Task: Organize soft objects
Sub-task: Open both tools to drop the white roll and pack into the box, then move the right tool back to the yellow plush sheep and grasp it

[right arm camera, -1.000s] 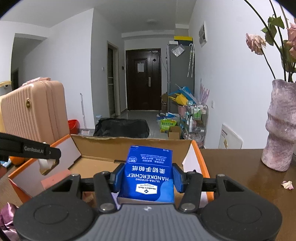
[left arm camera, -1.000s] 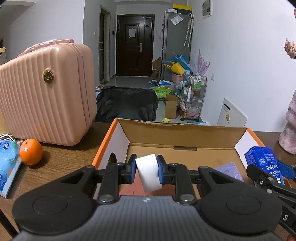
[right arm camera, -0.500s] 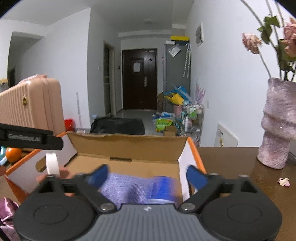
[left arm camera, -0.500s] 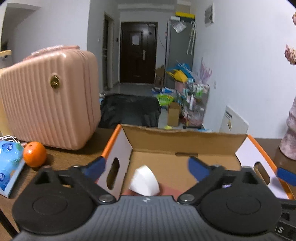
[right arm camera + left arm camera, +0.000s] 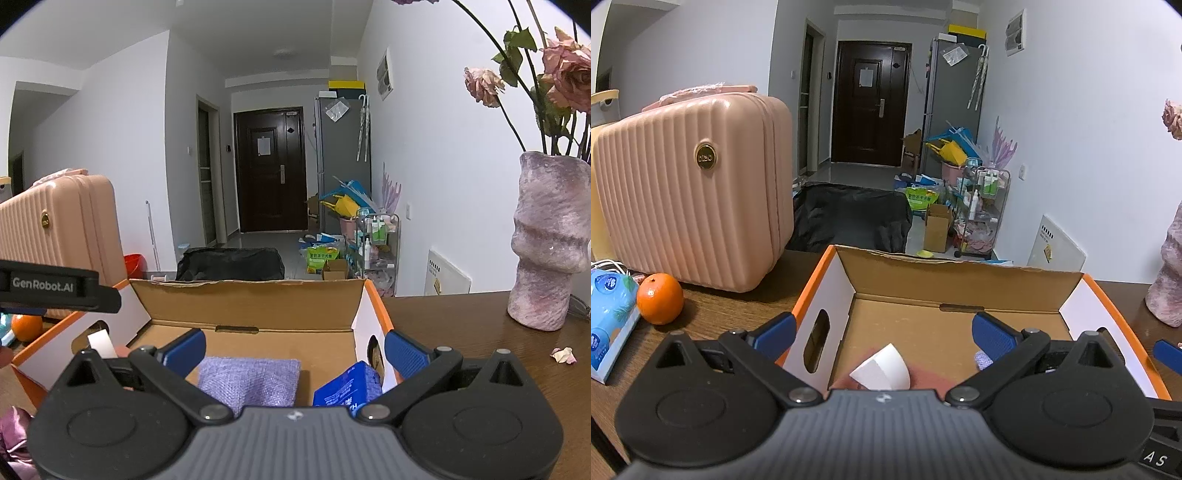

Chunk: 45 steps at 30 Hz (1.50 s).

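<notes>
Both grippers just let go: left gripper [image 5: 882, 332] fingers wide, white-tagged pink cloth [image 5: 882, 369] dropped into box [image 5: 960, 277]. Right gripper [image 5: 293, 350] spread, empty; blue tissue pack [image 5: 347, 387] now inside w/ purple cloth [image 5: 251, 380]. Next: remaining soft items.

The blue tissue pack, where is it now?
In the right wrist view, the blue tissue pack lies inside the cardboard box, at its right end, beside the purple cloth and leaning by the box's right wall.
</notes>
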Motion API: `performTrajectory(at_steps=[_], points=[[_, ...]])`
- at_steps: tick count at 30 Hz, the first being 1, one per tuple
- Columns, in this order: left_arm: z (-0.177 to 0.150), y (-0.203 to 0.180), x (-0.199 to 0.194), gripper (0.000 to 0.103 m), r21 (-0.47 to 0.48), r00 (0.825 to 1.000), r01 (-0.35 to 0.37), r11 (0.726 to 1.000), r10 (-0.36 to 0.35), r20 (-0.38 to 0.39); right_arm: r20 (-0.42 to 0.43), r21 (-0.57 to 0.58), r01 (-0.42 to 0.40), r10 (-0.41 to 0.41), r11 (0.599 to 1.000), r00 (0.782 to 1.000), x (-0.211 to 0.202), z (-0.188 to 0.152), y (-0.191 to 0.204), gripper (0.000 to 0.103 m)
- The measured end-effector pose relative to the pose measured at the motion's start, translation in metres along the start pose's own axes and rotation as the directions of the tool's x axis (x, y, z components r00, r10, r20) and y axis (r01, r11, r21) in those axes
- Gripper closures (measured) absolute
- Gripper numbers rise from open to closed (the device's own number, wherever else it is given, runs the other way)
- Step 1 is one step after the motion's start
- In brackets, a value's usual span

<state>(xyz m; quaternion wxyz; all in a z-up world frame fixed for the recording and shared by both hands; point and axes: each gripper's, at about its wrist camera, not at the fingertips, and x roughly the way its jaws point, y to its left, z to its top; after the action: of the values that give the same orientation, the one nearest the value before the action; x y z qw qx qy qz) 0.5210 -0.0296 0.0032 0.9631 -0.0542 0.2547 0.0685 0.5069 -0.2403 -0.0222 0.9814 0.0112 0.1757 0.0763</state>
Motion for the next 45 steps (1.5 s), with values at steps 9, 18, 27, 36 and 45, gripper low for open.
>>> performTrajectory(at_steps=[9,18,27,36,45], points=[[-0.006,0.003,-0.014,0.0,0.009,1.0,0.007,1.0,-0.007,0.014,0.029,0.023,-0.004,0.003,1.0,1.0,-0.015,-0.003,-0.002,0.0],[-0.018,0.021,-0.034,0.0,-0.009,1.0,0.004,1.0,-0.004,0.014,0.053,0.051,0.001,-0.003,0.999,0.999,-0.042,-0.01,-0.006,0.0],[-0.03,0.034,-0.059,0.0,-0.008,0.999,0.003,1.0,-0.003,0.04,0.057,0.061,0.014,-0.018,0.998,0.998,-0.071,-0.021,-0.002,0.0],[-0.044,0.047,-0.088,0.0,-0.001,0.997,0.006,1.0,-0.006,0.082,0.071,0.061,0.028,-0.032,0.998,0.997,-0.099,-0.03,0.005,0.0],[-0.058,0.059,-0.115,0.0,0.012,0.995,0.025,1.0,-0.026,0.095,0.086,0.053,0.029,-0.033,0.998,0.996,-0.128,-0.041,0.014,0.0]])
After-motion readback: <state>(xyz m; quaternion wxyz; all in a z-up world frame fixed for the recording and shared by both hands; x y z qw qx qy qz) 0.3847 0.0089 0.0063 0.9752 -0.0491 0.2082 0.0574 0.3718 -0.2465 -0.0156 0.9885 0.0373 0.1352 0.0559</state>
